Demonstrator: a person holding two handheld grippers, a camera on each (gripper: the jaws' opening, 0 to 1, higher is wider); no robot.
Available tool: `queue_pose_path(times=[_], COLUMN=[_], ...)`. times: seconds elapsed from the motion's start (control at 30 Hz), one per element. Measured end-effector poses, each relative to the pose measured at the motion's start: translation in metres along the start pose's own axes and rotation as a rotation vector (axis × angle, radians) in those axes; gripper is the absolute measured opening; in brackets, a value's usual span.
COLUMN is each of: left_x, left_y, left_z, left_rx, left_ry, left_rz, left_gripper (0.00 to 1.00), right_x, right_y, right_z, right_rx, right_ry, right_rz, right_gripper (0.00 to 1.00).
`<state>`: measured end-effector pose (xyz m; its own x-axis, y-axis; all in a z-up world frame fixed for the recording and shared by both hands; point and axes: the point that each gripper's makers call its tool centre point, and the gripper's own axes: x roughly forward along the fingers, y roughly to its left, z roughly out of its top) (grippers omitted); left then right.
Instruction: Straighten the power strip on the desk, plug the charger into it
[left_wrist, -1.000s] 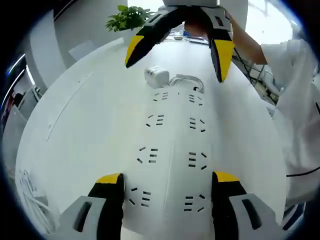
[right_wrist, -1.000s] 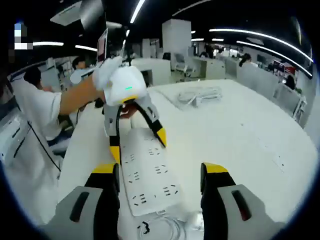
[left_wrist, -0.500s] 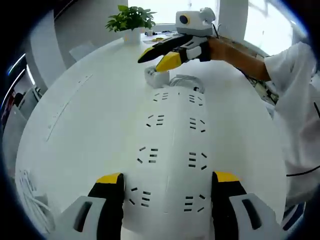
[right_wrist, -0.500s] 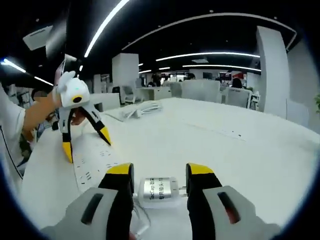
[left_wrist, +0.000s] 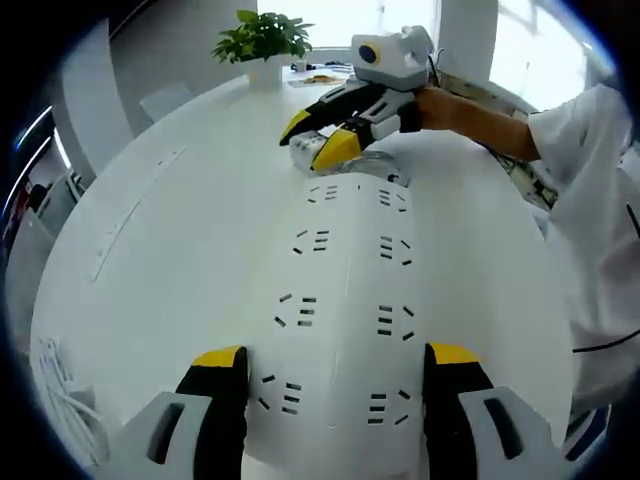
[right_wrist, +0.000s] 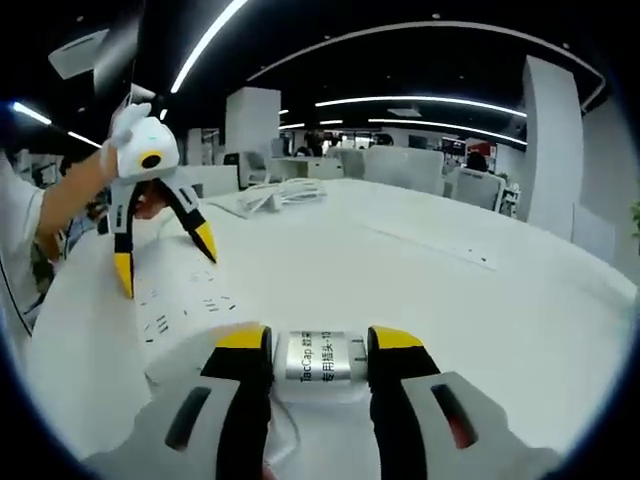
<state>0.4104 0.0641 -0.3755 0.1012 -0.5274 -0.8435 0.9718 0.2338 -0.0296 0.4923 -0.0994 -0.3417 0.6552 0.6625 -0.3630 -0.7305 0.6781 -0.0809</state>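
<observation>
A long white power strip (left_wrist: 345, 290) lies flat on the white desk (left_wrist: 180, 250), running away from me. My left gripper (left_wrist: 335, 375) stands open, its yellow-tipped jaws on either side of the strip's near end. At the strip's far end my right gripper (left_wrist: 305, 148) is shut on the small white charger (left_wrist: 298, 156), which rests on the desk. In the right gripper view the charger (right_wrist: 320, 358) sits pinched between the jaws of my right gripper (right_wrist: 318, 345), label up. The left gripper (right_wrist: 165, 265) hangs open over the power strip (right_wrist: 185, 300).
The charger's coiled white cable (left_wrist: 375, 163) lies by the strip's far end. A potted plant (left_wrist: 260, 35) stands at the desk's far edge. A person's white sleeve (left_wrist: 590, 200) is at the right. Another white cable bundle (right_wrist: 280, 195) lies farther along the desk.
My right gripper has come down and closed its jaws onto the charger. The left gripper and the power strip have stayed put.
</observation>
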Motion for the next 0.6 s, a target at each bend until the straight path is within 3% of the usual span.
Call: queue_pose_path(times=[0.3, 0.43, 0.6], left_x=[0.000, -0.001, 0.000], left_y=[0.002, 0.004, 0.003], left_z=[-0.001, -0.001, 0.000], left_rx=[0.003, 0.002, 0.018], left_ry=[0.018, 0.035, 0.041], left_rz=[0.000, 0.002, -0.007], left_gripper=[0.72, 0.71, 0.71], right_x=[-0.009, -0.014, -0.023], right_y=[0.005, 0.011, 0.022], right_z=[-0.003, -0.005, -0.007], right_rx=[-0.024, -0.040, -0.067], right_ry=[0.001, -0.001, -0.008], right_rz=[0.063, 0.140, 0.294], right_gripper=[0.36, 0.36, 0.36])
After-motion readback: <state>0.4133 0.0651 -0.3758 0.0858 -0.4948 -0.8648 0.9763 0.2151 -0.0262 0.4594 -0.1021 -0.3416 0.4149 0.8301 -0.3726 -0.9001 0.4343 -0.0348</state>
